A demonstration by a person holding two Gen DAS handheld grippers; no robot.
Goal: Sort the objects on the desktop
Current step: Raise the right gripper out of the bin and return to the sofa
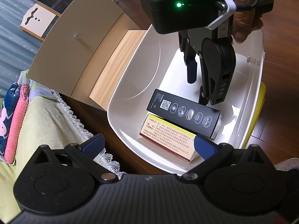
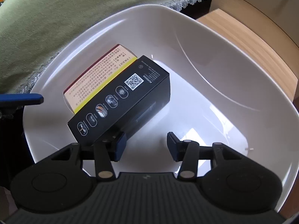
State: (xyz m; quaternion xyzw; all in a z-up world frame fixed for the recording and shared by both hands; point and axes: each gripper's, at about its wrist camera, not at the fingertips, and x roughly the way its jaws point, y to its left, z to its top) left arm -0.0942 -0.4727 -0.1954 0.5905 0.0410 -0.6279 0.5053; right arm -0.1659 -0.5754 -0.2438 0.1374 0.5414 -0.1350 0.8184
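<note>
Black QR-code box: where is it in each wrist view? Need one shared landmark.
Left wrist: black box lower centre, inside the white tub, lying across the yellow-and-cream box.
Right wrist: black box centre-left, inside the tub.
Shared landmark: the yellow-and-cream box under its edge.

A glossy white plastic tub holds a matte black carton printed with a white QR code and oval icons, and a cream cardboard box with a yellow stripe, maroon edge and dark text. Left lies an olive-green cloth with white lace trim.
</note>
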